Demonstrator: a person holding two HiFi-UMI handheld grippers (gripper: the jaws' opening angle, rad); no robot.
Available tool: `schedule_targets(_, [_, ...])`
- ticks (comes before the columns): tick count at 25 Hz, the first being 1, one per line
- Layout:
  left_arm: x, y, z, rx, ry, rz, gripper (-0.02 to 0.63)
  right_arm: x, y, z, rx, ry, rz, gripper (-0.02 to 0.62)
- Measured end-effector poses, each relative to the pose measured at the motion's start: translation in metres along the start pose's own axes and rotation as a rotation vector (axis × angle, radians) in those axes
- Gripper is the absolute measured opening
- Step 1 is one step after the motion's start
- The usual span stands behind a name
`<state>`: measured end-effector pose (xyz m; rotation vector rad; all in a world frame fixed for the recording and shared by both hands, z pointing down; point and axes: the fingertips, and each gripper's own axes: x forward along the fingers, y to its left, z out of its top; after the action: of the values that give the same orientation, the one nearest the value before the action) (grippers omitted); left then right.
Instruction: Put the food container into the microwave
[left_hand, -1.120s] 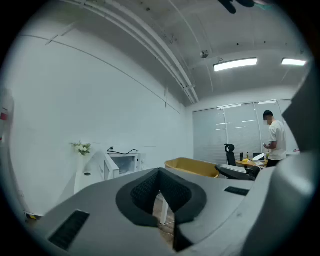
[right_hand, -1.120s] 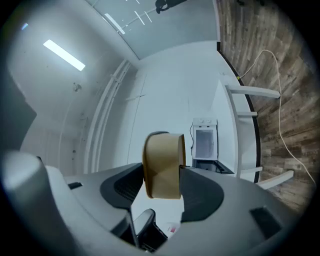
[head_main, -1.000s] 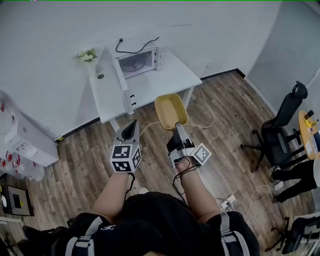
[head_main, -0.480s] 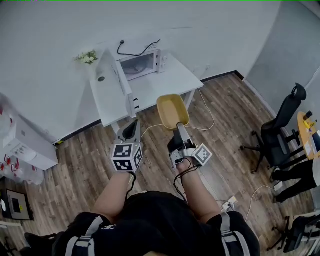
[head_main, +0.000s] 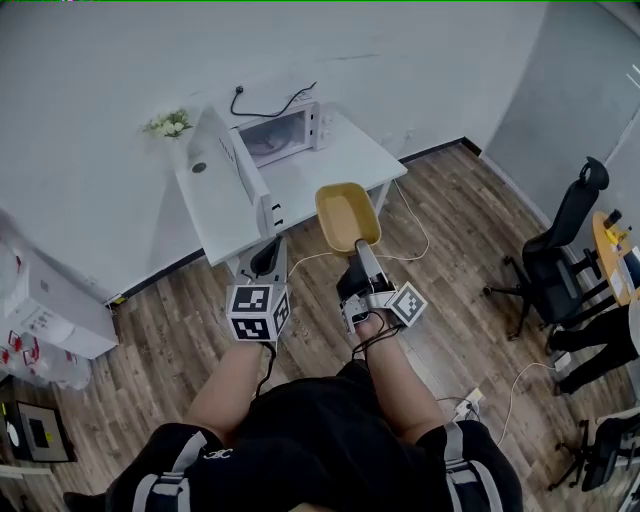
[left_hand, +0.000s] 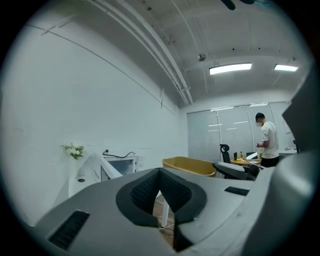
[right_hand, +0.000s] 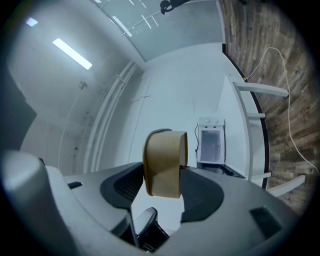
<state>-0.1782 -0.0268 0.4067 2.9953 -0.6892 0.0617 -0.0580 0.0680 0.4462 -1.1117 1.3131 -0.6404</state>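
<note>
The tan food container (head_main: 348, 216) hangs in the air just in front of the white table (head_main: 340, 160), with my right gripper (head_main: 357, 250) shut on its near rim. From the right gripper view the container (right_hand: 164, 162) stands on edge between the jaws (right_hand: 162, 189). The white microwave (head_main: 283, 133) sits at the table's back, and its door (head_main: 232, 168) swings wide open to the left. It also shows as the microwave (right_hand: 211, 145) and the microwave (left_hand: 120, 167). My left gripper (head_main: 268, 262) is shut and empty, left of the container (left_hand: 190, 166), its jaws (left_hand: 160, 190) pressed together.
A small bunch of white flowers (head_main: 168, 124) stands left of the microwave. A cable (head_main: 415, 235) trails on the wood floor under the table. An office chair (head_main: 565, 250) is at the right and a white cabinet (head_main: 50, 290) at the left. A person (left_hand: 268, 140) stands far off.
Both grippers and the container have moved a little forward toward the table. The open microwave door now lies closer to my left gripper.
</note>
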Motion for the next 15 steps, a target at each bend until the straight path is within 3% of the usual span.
schedule_targets(9, [0.043,0.013,0.003,0.018,-0.002,0.020,0.006,0.035,-0.026,0.026,0.024,0.008,0.001,0.222])
schedule_targets(15, [0.104,0.018,0.001,0.022,-0.004,0.050,0.006,0.080,-0.056,0.066,-0.030,0.085,0.011,0.204])
